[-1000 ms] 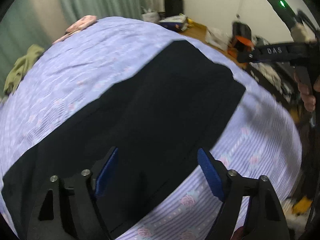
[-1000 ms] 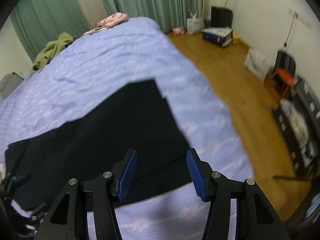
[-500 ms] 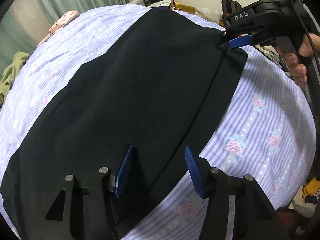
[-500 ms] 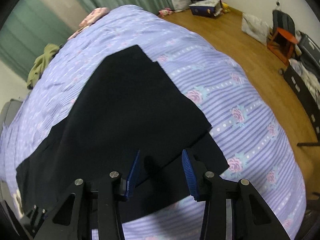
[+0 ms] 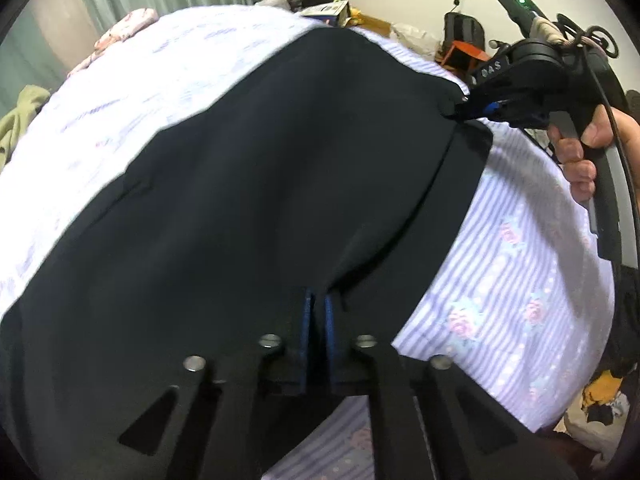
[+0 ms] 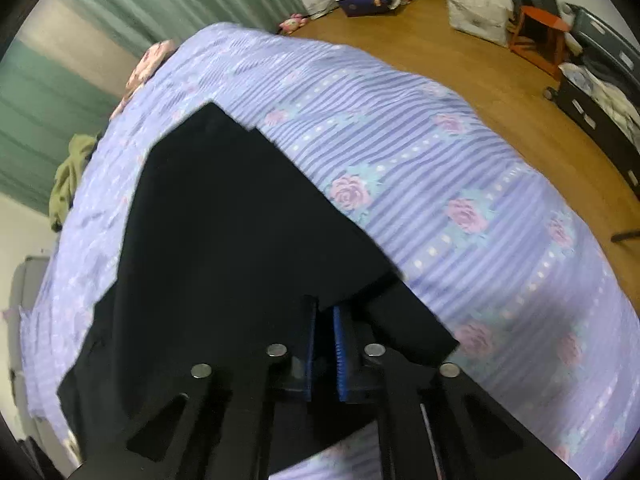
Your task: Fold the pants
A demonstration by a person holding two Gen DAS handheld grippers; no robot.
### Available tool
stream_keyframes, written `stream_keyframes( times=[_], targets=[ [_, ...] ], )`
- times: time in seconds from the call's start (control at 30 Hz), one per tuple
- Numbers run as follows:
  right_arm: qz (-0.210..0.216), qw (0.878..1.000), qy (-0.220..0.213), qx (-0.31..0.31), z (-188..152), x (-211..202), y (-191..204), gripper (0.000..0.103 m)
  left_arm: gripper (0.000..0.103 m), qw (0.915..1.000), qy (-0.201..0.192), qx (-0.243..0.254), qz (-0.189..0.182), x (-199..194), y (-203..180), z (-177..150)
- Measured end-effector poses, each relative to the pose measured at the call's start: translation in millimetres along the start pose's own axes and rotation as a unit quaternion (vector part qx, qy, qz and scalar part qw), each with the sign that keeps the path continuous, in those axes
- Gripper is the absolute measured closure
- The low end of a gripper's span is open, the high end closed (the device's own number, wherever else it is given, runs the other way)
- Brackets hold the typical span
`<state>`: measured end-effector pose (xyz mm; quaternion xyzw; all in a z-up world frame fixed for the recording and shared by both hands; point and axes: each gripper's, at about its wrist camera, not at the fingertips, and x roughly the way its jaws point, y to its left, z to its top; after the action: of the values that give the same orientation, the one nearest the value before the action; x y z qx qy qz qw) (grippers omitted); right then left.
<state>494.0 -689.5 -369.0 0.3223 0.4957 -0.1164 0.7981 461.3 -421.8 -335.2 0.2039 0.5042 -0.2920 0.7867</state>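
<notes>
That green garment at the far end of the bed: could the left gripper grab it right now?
Probably not: the left gripper is shut on the black pants, and the green garment lies far across the bed.

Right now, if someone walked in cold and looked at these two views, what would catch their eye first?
The big black pants spread across the purple striped, rose-printed bedsheet dominate both views. Next, both grippers pinch the near edge of the fabric: the left gripper at the bottom of its view and the right gripper likewise, also visible at the upper right of the left view, held by a hand.
</notes>
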Motion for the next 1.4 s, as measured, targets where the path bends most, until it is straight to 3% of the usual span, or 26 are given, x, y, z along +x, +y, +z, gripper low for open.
stream_keyframes(
  times=[0.17,0.43,0.5,0.53,0.6,0.73,0.83,0.97,1.13,1.27,1.4],
  targets=[
    [-0.033,0.999,-0.027,-0.011,-17.0,-38.6,-0.4,0.097,0.098,0.9997,-0.011,0.005,-0.019,-23.6,-2.5,-8.7],
    [-0.074,0.996,0.017,-0.036,-27.1,-22.3,-10.8,0.097,0.094,0.9992,0.023,-0.013,-0.030,-10.5,-7.6,-19.3],
    [-0.083,0.996,0.018,-0.036,-27.3,-27.3,-10.7,0.090,0.084,0.9986,0.034,-0.028,-0.031,-12.0,-3.7,-15.3],
    [-0.092,0.995,0.017,-0.034,-27.0,-34.0,-8.8,0.079,0.080,0.9985,0.032,-0.034,-0.028,-18.8,-3.1,-15.2],
    [-0.106,0.994,-0.005,-0.039,-28.7,-54.6,-2.8,0.065,0.066,0.9988,0.013,-0.043,-0.017,-40.8,-1.6,-13.5],
    [-0.095,0.992,-0.042,-0.069,-37.8,-109.9,23.7,0.062,0.061,0.9975,-0.028,-0.064,-0.006,-98.7,4.0,-22.8],
    [-0.084,0.989,-0.061,-0.104,-58.7,-154.2,48.2,0.045,0.055,0.9944,-0.059,-0.087,0.005,-151.5,6.5,-41.0],
    [-0.078,0.978,-0.093,-0.171,-103.7,-210.5,88.3,0.042,0.046,0.9874,-0.107,-0.113,0.029,-218.4,10.7,-77.7],
    [-0.047,0.963,-0.121,-0.236,-166.4,-266.7,135.1,0.040,0.042,0.9773,-0.138,-0.151,0.054,-289.9,18.6,-136.7],
    [-0.007,0.955,-0.124,-0.269,-203.2,-293.5,167.8,0.040,0.040,0.9675,-0.151,-0.191,0.070,-323.0,23.4,-177.3],
    [0.039,0.942,-0.114,-0.313,-243.7,-314.4,197.3,0.040,0.039,0.9515,-0.155,-0.248,0.097,-352.6,31.0,-219.8]
  ],
)
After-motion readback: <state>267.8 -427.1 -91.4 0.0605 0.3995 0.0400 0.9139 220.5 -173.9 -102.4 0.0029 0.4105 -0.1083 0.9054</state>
